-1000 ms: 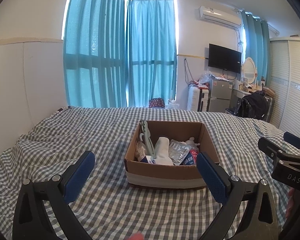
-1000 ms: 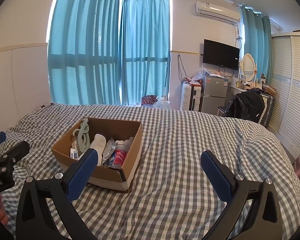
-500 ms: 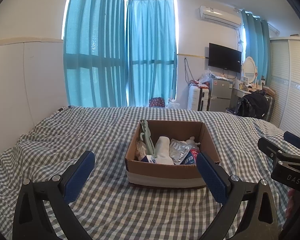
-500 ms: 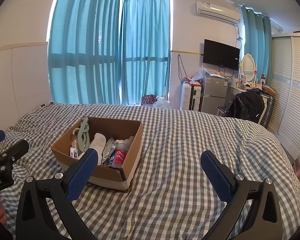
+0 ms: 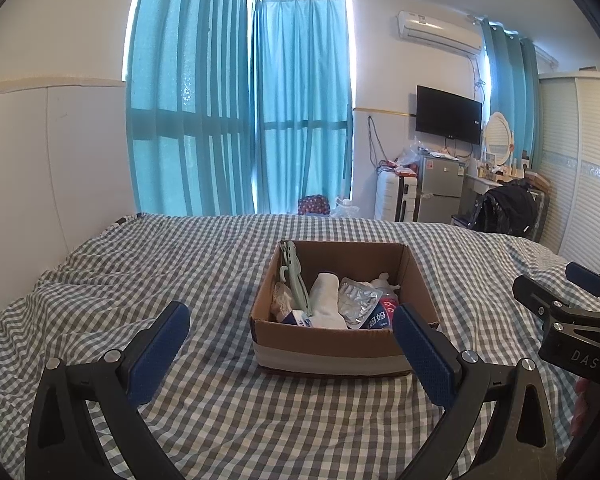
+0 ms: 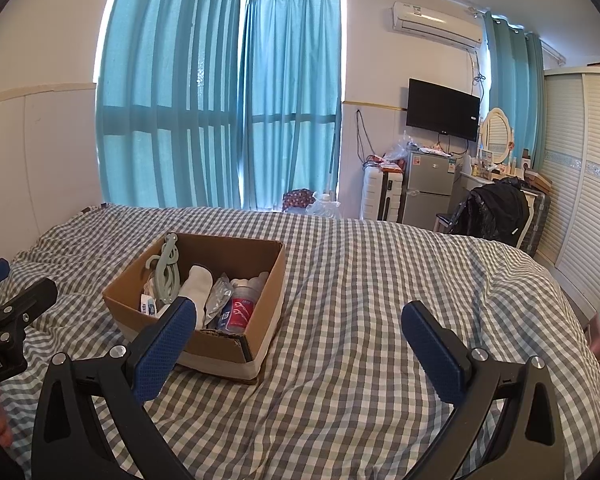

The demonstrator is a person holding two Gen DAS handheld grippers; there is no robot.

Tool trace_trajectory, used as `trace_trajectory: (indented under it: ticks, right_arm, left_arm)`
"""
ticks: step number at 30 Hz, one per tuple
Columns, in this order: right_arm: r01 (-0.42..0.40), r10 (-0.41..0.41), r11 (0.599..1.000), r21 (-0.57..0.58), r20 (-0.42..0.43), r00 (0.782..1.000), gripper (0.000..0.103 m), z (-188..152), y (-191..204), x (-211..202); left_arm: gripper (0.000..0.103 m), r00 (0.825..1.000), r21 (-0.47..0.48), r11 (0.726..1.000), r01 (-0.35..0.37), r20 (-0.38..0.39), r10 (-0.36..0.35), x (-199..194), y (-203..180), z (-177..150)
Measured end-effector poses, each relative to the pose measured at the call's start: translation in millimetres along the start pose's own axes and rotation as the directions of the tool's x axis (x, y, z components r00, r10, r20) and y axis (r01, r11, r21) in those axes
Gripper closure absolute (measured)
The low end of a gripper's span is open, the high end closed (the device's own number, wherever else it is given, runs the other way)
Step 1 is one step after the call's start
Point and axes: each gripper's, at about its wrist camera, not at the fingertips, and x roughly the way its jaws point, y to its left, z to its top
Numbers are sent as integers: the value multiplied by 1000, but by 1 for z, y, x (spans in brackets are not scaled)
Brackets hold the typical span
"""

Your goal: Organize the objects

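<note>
A brown cardboard box (image 5: 332, 342) stands on the checked bed; it also shows in the right wrist view (image 6: 216, 346). Inside lie a pale green hanger (image 5: 296, 276), a white rolled cloth (image 5: 327, 300), a silver foil pouch (image 5: 358, 300), a red-and-blue packet (image 5: 382, 314) and a small white-blue pack (image 5: 300, 318). My left gripper (image 5: 290, 344) is open and empty, just in front of the box. My right gripper (image 6: 300, 332) is open and empty, to the right of the box, its left finger (image 6: 164, 344) before the box's front wall.
The grey-white checked bedspread (image 6: 380, 280) covers the whole bed. A white wall panel (image 5: 40, 160) runs along the left. Teal curtains, a suitcase, a small fridge (image 6: 428, 188), a chair with a black bag and a wardrobe stand beyond the bed.
Both grippers have stayed open and nearly still; the view of the box has barely shifted.
</note>
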Motion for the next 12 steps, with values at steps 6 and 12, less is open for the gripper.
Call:
trace_trajectory:
  ticks: [6, 12]
  right_arm:
    - [4, -4, 1000, -6, 0, 1000, 0, 0, -1, 0]
    - [1, -1, 1000, -9, -3, 1000, 0, 0, 0, 2]
  left_arm:
    - [0, 1000, 0, 1000, -2, -4, 2, 1, 2, 0]
    - [0, 1000, 3, 1000, -6, -5, 6, 1, 3, -1]
